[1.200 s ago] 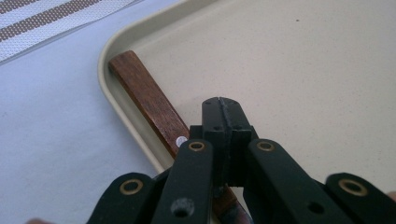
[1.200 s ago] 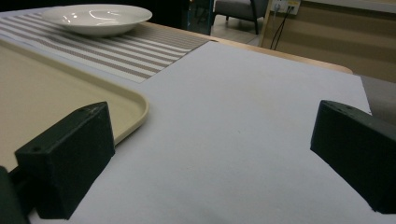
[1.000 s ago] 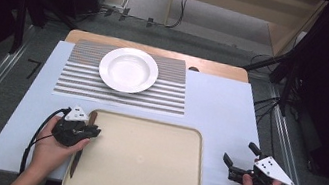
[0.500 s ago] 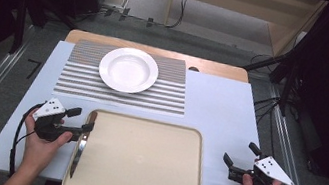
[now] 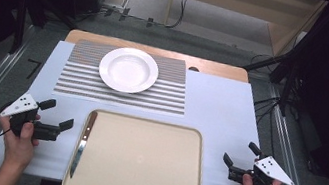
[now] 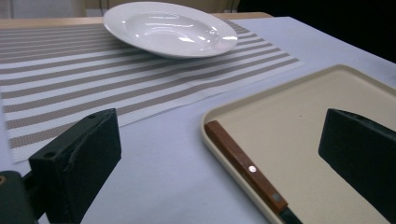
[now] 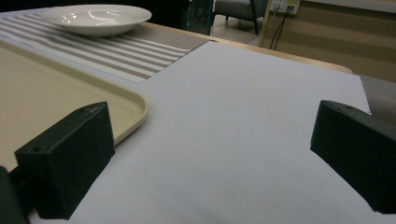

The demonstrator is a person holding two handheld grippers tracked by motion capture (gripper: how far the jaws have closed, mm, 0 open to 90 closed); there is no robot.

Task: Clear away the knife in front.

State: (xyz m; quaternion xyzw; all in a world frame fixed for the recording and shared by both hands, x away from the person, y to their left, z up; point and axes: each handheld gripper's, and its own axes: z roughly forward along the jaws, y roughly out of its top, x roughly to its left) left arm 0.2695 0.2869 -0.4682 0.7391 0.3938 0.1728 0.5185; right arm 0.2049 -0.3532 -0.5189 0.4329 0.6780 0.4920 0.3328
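Observation:
A beige tray [image 5: 140, 164] lies at the near middle of the table. A knife with a brown wooden handle [image 5: 82, 141] rests along the tray's left rim, handle toward the far side; in the left gripper view the knife handle [image 6: 240, 161] lies between the jaws' lines, farther off. My left gripper [image 5: 57, 114] is open, left of the tray, with nothing in it. My right gripper [image 5: 239, 153] is open, right of the tray, over bare white cover. A white plate [image 5: 128, 70] sits on a striped placemat [image 5: 83, 81] at the far side.
A white sheet [image 5: 220, 112] covers the table; a wooden edge [image 5: 207, 64] shows at the far side. The tray [image 7: 56, 93] lies to the left in the right gripper view. Dark stands and cables surround the table on the floor.
My left gripper has let go of the knife, opened and drawn back left off the tray. The knife now lies along the tray's left rim. The right gripper has stayed put.

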